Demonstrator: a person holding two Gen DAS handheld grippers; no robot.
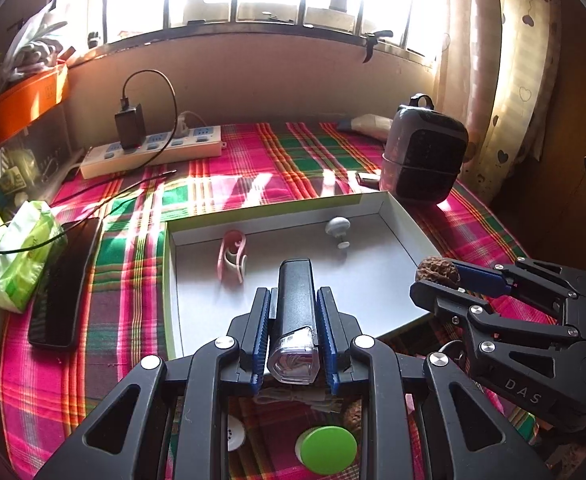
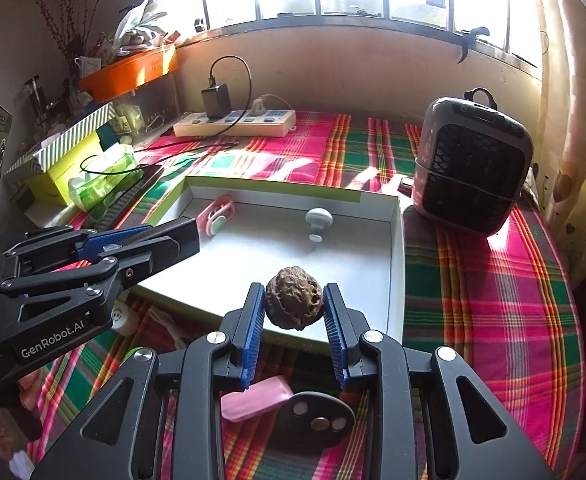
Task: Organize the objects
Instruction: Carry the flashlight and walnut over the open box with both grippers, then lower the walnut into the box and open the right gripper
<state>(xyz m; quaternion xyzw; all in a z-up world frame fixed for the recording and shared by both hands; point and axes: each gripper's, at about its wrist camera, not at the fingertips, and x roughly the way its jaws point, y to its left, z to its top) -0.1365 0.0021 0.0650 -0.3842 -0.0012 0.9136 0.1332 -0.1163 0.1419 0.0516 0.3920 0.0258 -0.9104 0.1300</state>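
Observation:
My left gripper is shut on a black bike light with a clear lens, held over the near edge of the white shallow box. My right gripper is shut on a brown wrinkled walnut, held over the box's near edge; it also shows at the right in the left wrist view. The left gripper appears at the left in the right wrist view. Inside the box lie a pink clip and a white knob.
A plaid cloth covers the table. A grey heater stands at back right, a power strip at back left, a black phone and tissue pack at left. A green lid, pink bar and black oval lie near me.

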